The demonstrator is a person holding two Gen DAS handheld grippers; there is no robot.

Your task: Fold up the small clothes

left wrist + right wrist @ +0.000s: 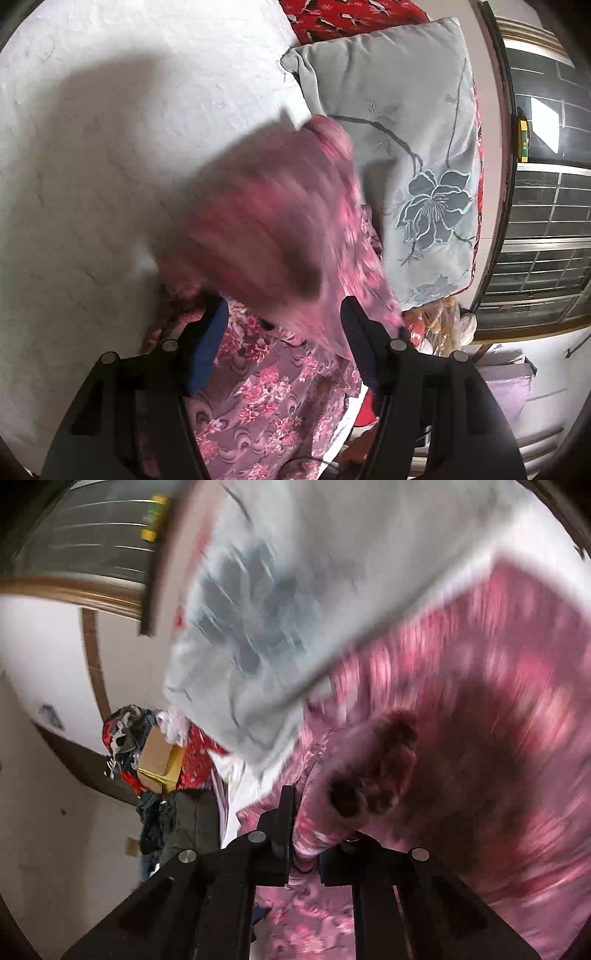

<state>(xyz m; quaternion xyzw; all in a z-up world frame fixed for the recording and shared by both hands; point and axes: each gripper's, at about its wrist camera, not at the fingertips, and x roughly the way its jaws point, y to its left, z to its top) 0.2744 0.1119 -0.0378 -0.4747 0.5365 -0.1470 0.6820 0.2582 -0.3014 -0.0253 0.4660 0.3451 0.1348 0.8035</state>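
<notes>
A small pink and purple floral garment [266, 391] lies on the white bed sheet [92, 166]. Part of it is lifted and motion-blurred in the left wrist view. My left gripper [284, 332] is open, its fingers on either side of the cloth, holding nothing. In the right wrist view my right gripper [306, 834] is shut on a bunched fold of the floral garment [461, 701], which is blurred and fills the right side of the view.
A grey pillow with a flower print [406, 147] lies beside the garment and shows blurred in the right wrist view [258, 609]. A red patterned cloth [351, 18] is behind it. A window with bars [546, 221] is at the right. Clutter and a cardboard box [159, 757] sit beyond the bed.
</notes>
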